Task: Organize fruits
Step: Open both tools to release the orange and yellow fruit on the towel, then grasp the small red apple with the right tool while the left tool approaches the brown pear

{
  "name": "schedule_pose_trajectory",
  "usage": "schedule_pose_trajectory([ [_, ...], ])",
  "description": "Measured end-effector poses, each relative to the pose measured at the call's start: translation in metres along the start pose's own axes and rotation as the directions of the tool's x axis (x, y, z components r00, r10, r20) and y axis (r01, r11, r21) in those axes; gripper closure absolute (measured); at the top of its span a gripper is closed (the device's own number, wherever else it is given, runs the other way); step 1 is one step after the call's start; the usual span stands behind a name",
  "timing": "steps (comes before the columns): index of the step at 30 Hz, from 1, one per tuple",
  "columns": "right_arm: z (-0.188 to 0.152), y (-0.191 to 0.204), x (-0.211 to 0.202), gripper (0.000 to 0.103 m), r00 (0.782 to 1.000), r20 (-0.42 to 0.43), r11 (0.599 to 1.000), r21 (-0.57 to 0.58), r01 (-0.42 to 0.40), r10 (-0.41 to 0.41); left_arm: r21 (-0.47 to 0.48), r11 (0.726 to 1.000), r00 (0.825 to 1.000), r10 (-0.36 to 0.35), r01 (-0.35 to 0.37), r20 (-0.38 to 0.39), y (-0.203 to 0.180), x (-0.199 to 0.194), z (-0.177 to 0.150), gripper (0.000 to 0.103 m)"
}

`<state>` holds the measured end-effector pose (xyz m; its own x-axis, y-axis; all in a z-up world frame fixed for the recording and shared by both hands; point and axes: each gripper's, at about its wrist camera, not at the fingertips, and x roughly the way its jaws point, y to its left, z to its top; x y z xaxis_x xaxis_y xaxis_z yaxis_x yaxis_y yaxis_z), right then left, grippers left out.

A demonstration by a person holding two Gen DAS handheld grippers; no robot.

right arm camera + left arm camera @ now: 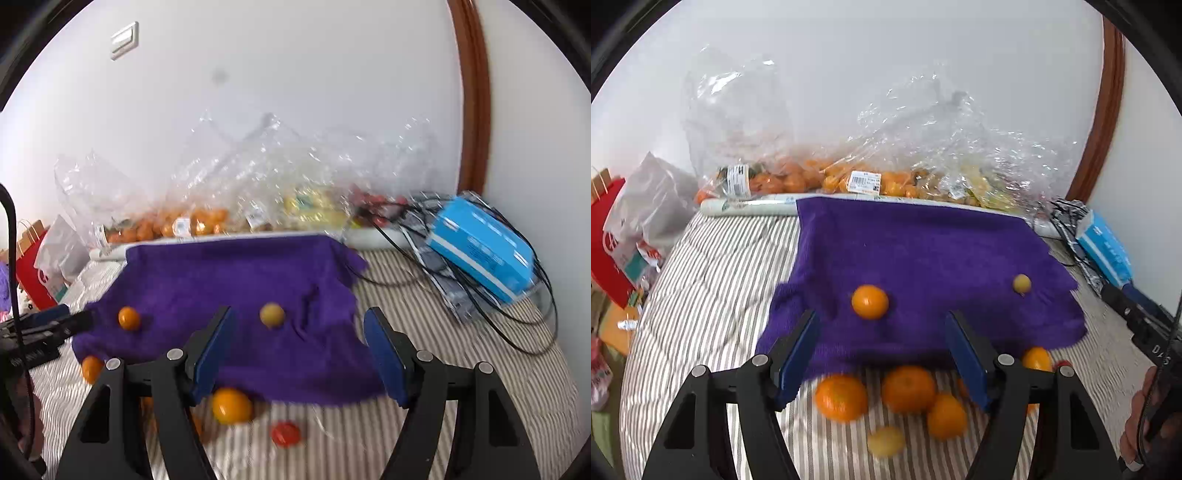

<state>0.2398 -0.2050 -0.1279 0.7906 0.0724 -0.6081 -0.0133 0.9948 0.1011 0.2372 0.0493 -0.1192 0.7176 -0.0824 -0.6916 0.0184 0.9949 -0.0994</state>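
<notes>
A purple cloth (923, 258) lies on a striped bed; it also shows in the right wrist view (236, 280). On it sit an orange (870, 301) and a small yellow fruit (1021, 283), seen from the right as an orange (129, 318) and a yellow fruit (272, 314). Several oranges (908, 388) and a yellow fruit (886, 441) lie on the bed before the cloth. My left gripper (882, 325) is open and empty above them. My right gripper (301, 321) is open and empty, with an orange (232, 405) and a small red fruit (285, 434) below it.
Clear plastic bags of fruit (849, 173) line the wall behind the cloth. A blue box (484, 247) with black cables lies at the right. A red paper bag (605, 240) and a white bag stand at the left. The striped bedcover (713, 280) stretches left.
</notes>
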Motion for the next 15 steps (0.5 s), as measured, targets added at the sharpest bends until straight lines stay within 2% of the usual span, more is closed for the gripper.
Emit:
schedule_pose_trajectory([
  [2,-0.008,-0.005,-0.009,0.032,0.999,-0.037,1.000,0.006,-0.012,0.012,-0.004,1.000,1.000,0.000,0.000,-0.001,0.001,-0.008,-0.007,0.035],
  [9,-0.039,-0.012,-0.040,0.032,0.997,-0.081,1.000,-0.010,-0.017,0.016,0.042,0.999,1.000,0.018,-0.018,0.012,-0.009,-0.039,-0.026,0.035],
  [15,-0.055,-0.019,-0.051,0.038,0.992,-0.122,0.999,0.012,-0.042,0.043,0.075,0.997,1.000,0.017,-0.018,0.010,-0.022,-0.054,-0.038,0.035],
])
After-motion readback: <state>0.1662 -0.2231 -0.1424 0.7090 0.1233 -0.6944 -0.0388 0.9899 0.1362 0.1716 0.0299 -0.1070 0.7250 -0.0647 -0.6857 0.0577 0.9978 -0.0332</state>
